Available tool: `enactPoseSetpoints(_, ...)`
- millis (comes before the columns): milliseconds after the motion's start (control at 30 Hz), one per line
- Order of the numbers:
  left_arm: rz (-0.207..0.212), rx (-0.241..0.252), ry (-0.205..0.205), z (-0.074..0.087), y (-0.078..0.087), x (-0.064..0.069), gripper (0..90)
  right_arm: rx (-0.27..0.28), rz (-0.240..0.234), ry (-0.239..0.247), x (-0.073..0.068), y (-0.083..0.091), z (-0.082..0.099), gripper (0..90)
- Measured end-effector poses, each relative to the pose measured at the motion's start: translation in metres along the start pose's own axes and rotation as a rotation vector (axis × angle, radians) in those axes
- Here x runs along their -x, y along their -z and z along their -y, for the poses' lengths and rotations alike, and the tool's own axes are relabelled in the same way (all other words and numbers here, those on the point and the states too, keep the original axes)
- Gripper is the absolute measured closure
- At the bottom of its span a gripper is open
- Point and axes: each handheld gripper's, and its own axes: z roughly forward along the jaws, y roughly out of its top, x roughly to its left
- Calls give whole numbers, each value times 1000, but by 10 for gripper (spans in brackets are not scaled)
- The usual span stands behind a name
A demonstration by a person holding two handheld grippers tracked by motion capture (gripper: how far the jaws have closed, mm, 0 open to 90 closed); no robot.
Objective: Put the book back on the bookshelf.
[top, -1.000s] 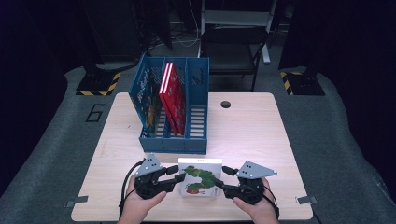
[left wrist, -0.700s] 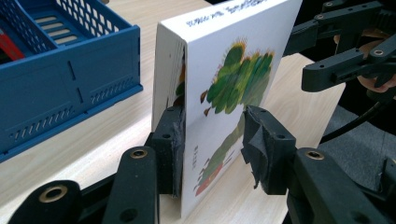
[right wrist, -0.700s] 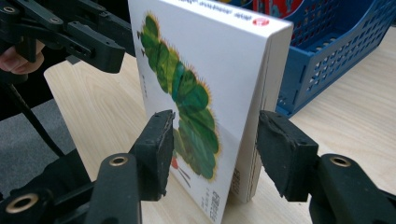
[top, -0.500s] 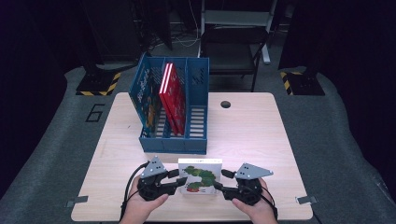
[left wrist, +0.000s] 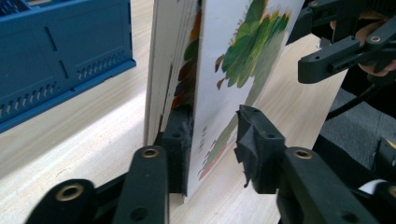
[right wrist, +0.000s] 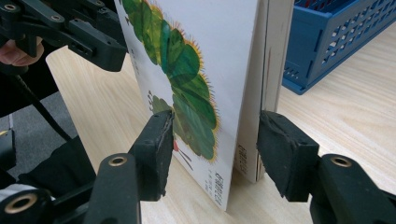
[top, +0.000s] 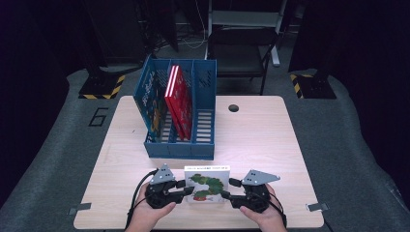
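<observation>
pale tabletop, picture book near its front edge, clamped between left tool, just closing, and right tool.

1. The tabletop is pale wood-grain laminate, smooth with a soft sheen.
2. The book has a smooth, slightly glossy white card cover and thick board pages with matt cream edges.
3. The rack is blue moulded plastic, slotted, with a low sheen.
4. The left claw and right claw are matt black plastic with brass-coloured rivets; their pads look like rough black rubber.
5. The floor is matt grey.
</observation>
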Motion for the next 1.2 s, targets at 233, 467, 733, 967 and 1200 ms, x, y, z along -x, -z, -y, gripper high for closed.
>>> enactPoseSetpoints(233,-4,-19,-12,2,1,-1,753,-39,0,5,3,-3,3,467)
enactPoseSetpoints(467,5,-18,-12,2,0,-2,755,-17,19,22,10,-3,4,357)
enactPoseSetpoints(733,8,-41,-16,4,-1,-2,702,0,-91,3,20,-18,6,315)
enactPoseSetpoints(967,-19,-29,-11,4,2,-4,597,10,-147,-3,28,-28,7,329)
enactPoseSetpoints(1200,-40,-33,-19,5,4,-7,576,-3,-145,21,26,-35,6,397)
